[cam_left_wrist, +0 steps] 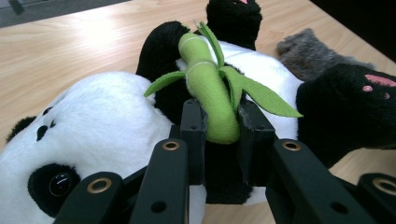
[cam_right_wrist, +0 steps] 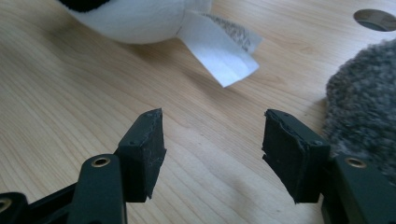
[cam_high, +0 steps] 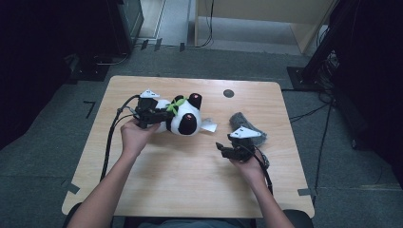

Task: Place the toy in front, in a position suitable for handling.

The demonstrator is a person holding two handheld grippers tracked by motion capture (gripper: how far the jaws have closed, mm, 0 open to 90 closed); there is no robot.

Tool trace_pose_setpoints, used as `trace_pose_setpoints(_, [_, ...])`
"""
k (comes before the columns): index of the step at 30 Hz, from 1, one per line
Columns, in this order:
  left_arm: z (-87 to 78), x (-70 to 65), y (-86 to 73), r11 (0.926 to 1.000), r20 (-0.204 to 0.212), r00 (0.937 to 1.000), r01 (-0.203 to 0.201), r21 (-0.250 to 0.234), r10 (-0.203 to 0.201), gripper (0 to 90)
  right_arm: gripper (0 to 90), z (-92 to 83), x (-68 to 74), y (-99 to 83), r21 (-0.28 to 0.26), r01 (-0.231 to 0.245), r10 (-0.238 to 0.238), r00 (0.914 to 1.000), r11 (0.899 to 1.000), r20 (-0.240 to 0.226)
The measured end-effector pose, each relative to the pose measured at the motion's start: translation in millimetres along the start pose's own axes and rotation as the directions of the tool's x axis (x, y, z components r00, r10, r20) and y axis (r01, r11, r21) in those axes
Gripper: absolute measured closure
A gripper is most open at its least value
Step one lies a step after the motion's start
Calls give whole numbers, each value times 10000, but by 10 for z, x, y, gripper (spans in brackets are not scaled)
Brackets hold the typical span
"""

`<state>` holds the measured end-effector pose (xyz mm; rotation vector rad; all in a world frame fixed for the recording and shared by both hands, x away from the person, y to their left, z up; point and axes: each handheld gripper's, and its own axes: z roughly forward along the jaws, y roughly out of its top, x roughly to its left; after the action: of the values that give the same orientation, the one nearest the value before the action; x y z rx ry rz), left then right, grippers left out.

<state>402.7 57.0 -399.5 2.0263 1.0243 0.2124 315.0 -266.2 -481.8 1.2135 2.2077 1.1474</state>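
Note:
A black-and-white panda plush (cam_high: 186, 118) lies on its back on the wooden table (cam_high: 190, 185), left of centre. A green felt bamboo stalk (cam_left_wrist: 205, 88) with leaves rests on its chest. My left gripper (cam_left_wrist: 222, 116) is shut on that stalk, both pads pressing its lower end; in the high view this gripper (cam_high: 162, 115) comes in from the panda's left side. My right gripper (cam_high: 220, 146) hovers over bare table right of centre, and its jaws (cam_right_wrist: 212, 140) stand open with nothing between them. The panda's white label (cam_right_wrist: 219, 46) lies just beyond it.
A grey fuzzy thing (cam_high: 244, 121) lies on the table right of the panda, close beside my right gripper's right jaw (cam_right_wrist: 364, 102). A round hole (cam_high: 228, 93) marks the table near its far edge. Cables and stands ring the table on the floor.

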Motion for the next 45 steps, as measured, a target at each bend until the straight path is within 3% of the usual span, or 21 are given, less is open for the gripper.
trace_pose_setpoints(6, [-11, -162, -28, 9988, 301, 9991, 308, -388, -296, 749, 389, -82, -36, 42, 53, 119, -119, 9999, 9999, 72])
trace_pose_setpoints(19, [35, -486, -356, 9975, 204, 9984, 532, -465, -523, 743, 392, -160, -161, 129, -290, -141, 146, 9997, 9995, 175])
trace_pose_setpoints(26, [104, -655, -440, 9979, 189, 9993, 317, -565, -307, 737, 394, -192, -239, 141, -313, -227, 243, 9985, 9992, 490])
trace_pose_setpoints(30, [114, -694, -490, 9968, 352, 9984, 455, -657, -432, 727, 403, -198, -295, 138, -302, -289, 308, 9974, 9991, 658])
trace_pose_setpoints(35, [103, -744, -560, 9977, 184, 9998, 136, -661, -124, 695, 410, -175, -378, 145, -195, -342, 359, 9951, 9992, 923])
trace_pose_setpoints(43, [85, -741, -551, 9980, 236, 9996, -124, -617, 138, 554, 445, -187, -468, 141, -278, -332, 370, 9879, 9991, 1507])
trace_pose_setpoints(45, [62, -730, -548, 9974, 271, 9994, -177, -697, 196, 524, 442, -179, -516, 160, -89, -465, 473, 9882, 9989, 1458])
